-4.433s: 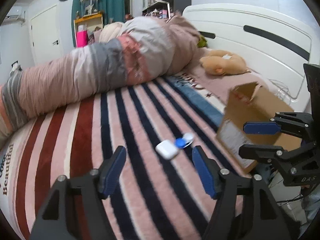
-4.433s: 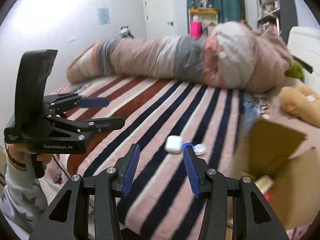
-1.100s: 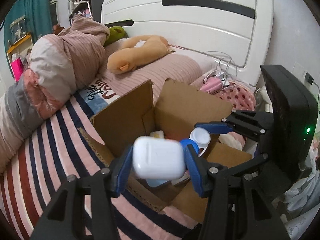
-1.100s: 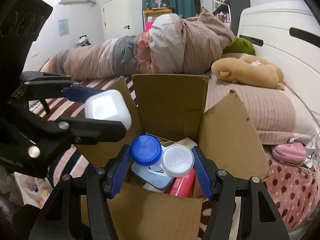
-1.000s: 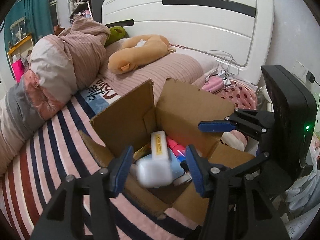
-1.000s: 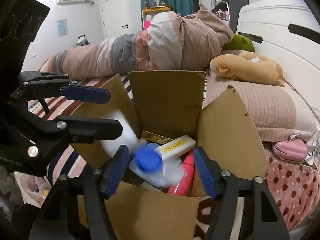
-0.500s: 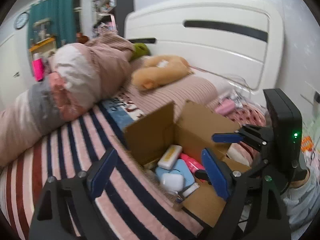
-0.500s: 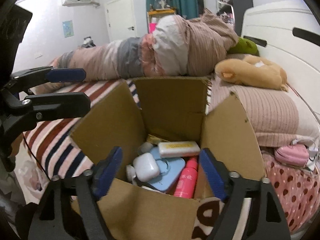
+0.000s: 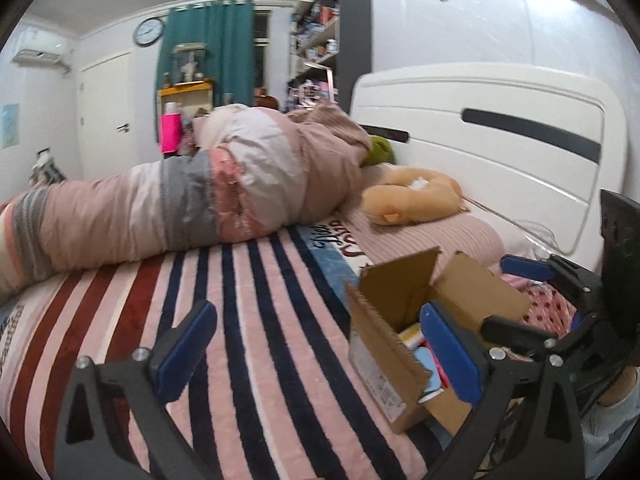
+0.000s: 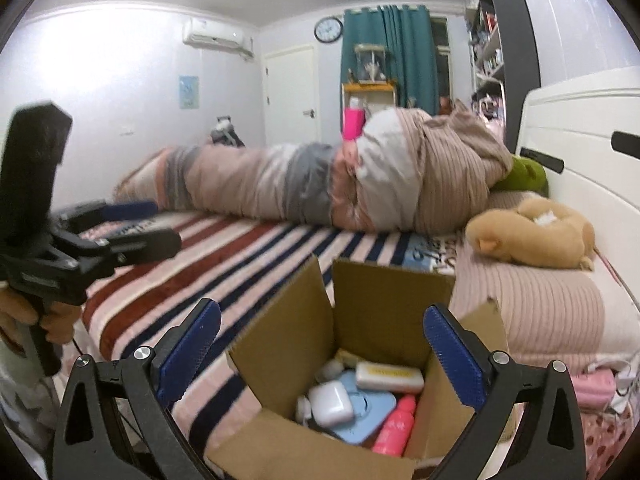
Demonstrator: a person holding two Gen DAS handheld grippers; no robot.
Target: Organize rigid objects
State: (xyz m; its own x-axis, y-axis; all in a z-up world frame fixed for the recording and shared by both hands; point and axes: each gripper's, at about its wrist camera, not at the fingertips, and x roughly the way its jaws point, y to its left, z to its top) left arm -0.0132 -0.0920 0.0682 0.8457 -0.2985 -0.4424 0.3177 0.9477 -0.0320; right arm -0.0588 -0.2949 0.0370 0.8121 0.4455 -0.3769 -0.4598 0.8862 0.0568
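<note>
Both tools gape wide and carry nothing. The right tool point(image 10: 322, 344) hangs right above the open cardboard box point(image 10: 372, 312), which sits just below and ahead of its pads; the left tool point(image 9: 320, 348) has that box point(image 9: 394, 304) off to its right. Right is nearer, clearly. Down inside lie the white earbud case point(image 10: 330, 402), rounded and glossy, against a pale blue case point(image 10: 366, 410), beside a pink bottle point(image 10: 394, 424) and a white-yellow bar point(image 10: 389, 376). Striped bed point(image 9: 248, 308) ahead shows nothing loose, so sorting looks about finished.
</note>
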